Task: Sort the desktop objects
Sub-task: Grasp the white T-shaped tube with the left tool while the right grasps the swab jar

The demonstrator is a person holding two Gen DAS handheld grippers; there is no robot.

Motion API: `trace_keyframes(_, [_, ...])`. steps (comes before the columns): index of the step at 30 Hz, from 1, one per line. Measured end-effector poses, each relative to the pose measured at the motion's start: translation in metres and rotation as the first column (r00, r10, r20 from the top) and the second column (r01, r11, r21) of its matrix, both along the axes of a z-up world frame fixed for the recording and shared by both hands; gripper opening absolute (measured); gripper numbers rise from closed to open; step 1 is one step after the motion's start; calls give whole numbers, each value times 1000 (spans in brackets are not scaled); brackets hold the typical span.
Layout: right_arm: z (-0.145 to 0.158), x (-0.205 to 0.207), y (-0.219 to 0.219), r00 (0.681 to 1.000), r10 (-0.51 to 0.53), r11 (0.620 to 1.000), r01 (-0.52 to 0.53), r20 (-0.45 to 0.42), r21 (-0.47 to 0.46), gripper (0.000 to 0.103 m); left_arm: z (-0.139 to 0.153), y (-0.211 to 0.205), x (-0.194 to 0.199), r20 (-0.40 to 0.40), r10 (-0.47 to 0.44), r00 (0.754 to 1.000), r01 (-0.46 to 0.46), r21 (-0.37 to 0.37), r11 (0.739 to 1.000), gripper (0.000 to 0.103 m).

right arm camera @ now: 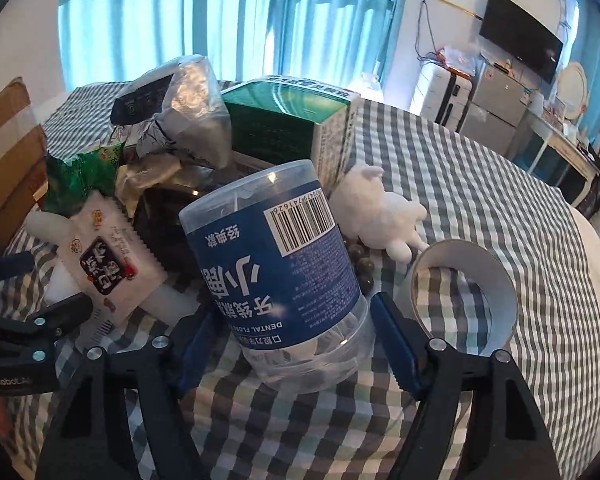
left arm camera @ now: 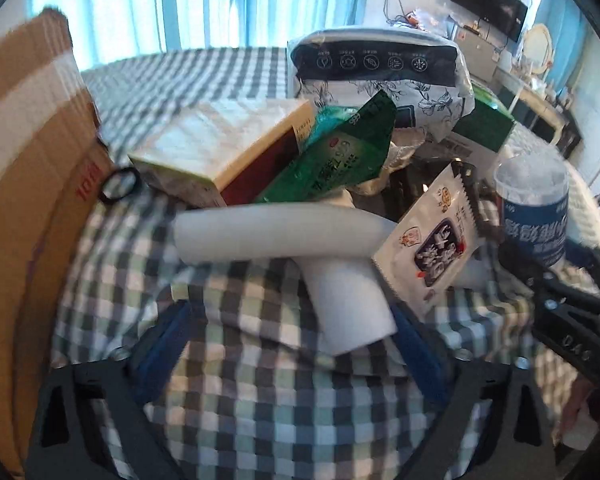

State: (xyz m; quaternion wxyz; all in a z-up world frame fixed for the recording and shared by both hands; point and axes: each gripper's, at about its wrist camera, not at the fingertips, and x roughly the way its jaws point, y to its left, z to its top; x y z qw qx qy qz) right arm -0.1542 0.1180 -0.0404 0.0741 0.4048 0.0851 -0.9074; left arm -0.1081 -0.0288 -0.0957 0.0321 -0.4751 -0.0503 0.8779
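A clear dental floss jar [right arm camera: 276, 256] with a blue label tilts above the checked cloth, its near end between the blue pads of my right gripper [right arm camera: 296, 344], which is shut on it. From the left wrist view the jar [left arm camera: 534, 208] shows at the right, above the right gripper [left arm camera: 568, 308]. My left gripper [left arm camera: 288, 348] stands open, low over the cloth. A white T-shaped foam piece [left arm camera: 276, 232] lies ahead of it, its stem reaching in between the fingers, nearer the right pad [left arm camera: 416, 356]. A white snack packet [left arm camera: 432, 248] leans on the foam piece.
The pile behind holds a beige box [left arm camera: 220, 144], a green packet [left arm camera: 340, 156], a floral bag [left arm camera: 380, 68] and a green carton [right arm camera: 288, 112]. A cardboard box [left arm camera: 28, 160] stands at the left. A white plush toy [right arm camera: 380, 208], dark beads [right arm camera: 364, 268] and a tape roll [right arm camera: 464, 292] lie right of the jar.
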Motion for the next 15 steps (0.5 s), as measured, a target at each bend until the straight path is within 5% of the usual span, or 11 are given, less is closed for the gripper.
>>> trace_keyframes(3, [0, 3, -1, 1000, -3, 1000, 3, 7, -8, 74, 1, -3, 6, 2, -18, 1000, 18, 27, 999, 71])
trace_keyframes(5, [1, 4, 0, 1000, -9, 1000, 9, 13, -8, 74, 3, -1, 10, -1, -39, 999, 39, 7, 999, 40])
trace_keyframes(6, [1, 4, 0, 1000, -12, 1000, 12, 14, -10, 73, 2, 0, 11, 0, -51, 999, 51, -14, 999, 36])
trace_keyframes(15, [12, 15, 12, 999, -35, 998, 36, 23, -50, 69, 14, -28, 33, 60, -49, 997, 45, 63, 997, 32])
